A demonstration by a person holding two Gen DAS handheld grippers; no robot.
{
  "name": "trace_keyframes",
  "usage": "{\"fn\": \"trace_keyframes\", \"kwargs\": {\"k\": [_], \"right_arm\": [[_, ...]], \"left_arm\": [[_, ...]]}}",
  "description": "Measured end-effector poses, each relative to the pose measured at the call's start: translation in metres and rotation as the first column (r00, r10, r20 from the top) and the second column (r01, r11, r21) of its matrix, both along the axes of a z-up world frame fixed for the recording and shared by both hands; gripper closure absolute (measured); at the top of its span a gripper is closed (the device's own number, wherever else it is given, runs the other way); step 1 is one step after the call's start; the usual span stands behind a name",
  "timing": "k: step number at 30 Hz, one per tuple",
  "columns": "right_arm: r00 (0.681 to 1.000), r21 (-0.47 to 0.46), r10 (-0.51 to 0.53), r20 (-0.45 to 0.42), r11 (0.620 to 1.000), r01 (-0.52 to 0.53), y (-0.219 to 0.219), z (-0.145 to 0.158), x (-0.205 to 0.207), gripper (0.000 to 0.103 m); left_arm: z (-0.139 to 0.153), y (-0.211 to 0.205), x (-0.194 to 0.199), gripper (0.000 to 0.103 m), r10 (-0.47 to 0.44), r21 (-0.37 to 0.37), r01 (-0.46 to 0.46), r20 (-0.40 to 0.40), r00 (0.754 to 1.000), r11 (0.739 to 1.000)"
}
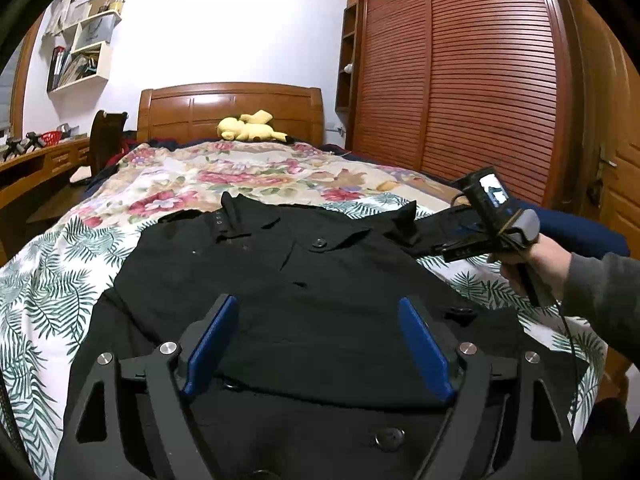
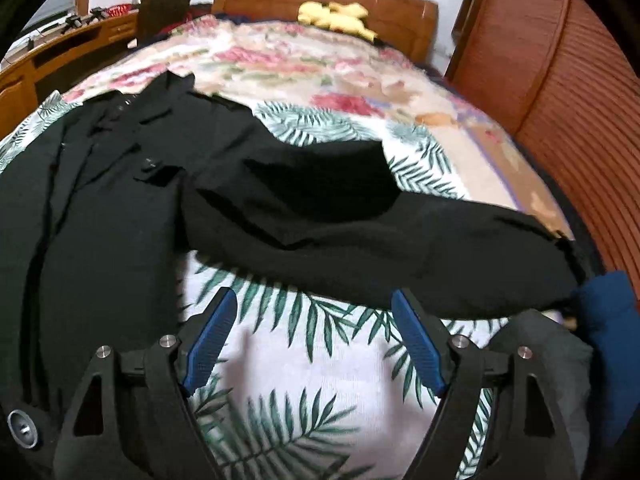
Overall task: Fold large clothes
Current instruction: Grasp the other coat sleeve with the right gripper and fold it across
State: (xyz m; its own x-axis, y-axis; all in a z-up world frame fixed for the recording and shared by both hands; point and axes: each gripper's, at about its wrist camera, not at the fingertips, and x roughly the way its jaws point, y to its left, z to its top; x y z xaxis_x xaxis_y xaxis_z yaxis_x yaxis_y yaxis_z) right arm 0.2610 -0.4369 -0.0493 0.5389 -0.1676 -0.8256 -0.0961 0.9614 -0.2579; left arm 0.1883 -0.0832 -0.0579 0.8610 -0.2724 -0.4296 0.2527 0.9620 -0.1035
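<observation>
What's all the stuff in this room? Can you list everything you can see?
coat: one, black, buttoned, spread flat on the bed
sleeve: one, black, stretched sideways across the bedspread
bedspread: one, white with green leaves and flowers, covering the bed
plush toy: one, yellow, by the headboard
headboard: one, brown wood, far end
wardrobe: one, reddish slatted doors, right wall
shelves: white, on the left wall
desk: one, wooden, left of the bed
left gripper: blue pads, open over the coat
right gripper: blue pads, open over the bedspread
</observation>
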Motion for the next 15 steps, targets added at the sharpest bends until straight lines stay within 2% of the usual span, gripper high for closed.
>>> {"fn": "trace_keyframes", "kwargs": {"k": [6, 8, 10, 12, 13, 14, 15], "right_arm": [[0.997, -0.065, -0.027, -0.076, 0.998, 0.022, -0.009, -0.024, 0.017, 0.023], [0.996, -0.079, -0.037, -0.08, 0.996, 0.031, -0.012, -0.028, 0.019, 0.028], [0.996, -0.093, -0.054, -0.068, 0.994, 0.048, -0.017, -0.028, 0.022, 0.037], [0.996, -0.114, -0.065, -0.068, 0.992, 0.057, -0.019, -0.028, 0.027, 0.059], [0.995, -0.13, -0.073, -0.067, 0.99, 0.063, -0.02, -0.029, 0.029, 0.067], [0.993, -0.17, -0.097, -0.063, 0.982, 0.086, -0.022, -0.03, 0.033, 0.084], [0.991, -0.194, -0.115, -0.065, 0.976, 0.101, -0.024, -0.03, 0.036, 0.091]], "left_arm": [[0.002, 0.001, 0.005, 0.019, 0.003, -0.009, -0.003, -0.019, 1.0, 1.0], [0.002, 0.002, 0.005, 0.019, 0.003, -0.007, -0.003, -0.022, 1.0, 1.0], [0.002, 0.001, 0.005, 0.019, 0.002, -0.005, -0.002, -0.023, 1.0, 1.0], [0.002, 0.001, 0.005, 0.019, 0.0, -0.002, 0.0, -0.027, 1.0, 1.0], [0.002, 0.002, 0.004, 0.019, -0.001, -0.003, 0.001, -0.029, 1.0, 1.0], [0.002, 0.002, 0.004, 0.019, -0.003, -0.004, 0.002, -0.031, 1.0, 1.0], [0.002, 0.003, 0.005, 0.019, -0.004, -0.006, 0.004, -0.034, 0.999, 1.0]]}}
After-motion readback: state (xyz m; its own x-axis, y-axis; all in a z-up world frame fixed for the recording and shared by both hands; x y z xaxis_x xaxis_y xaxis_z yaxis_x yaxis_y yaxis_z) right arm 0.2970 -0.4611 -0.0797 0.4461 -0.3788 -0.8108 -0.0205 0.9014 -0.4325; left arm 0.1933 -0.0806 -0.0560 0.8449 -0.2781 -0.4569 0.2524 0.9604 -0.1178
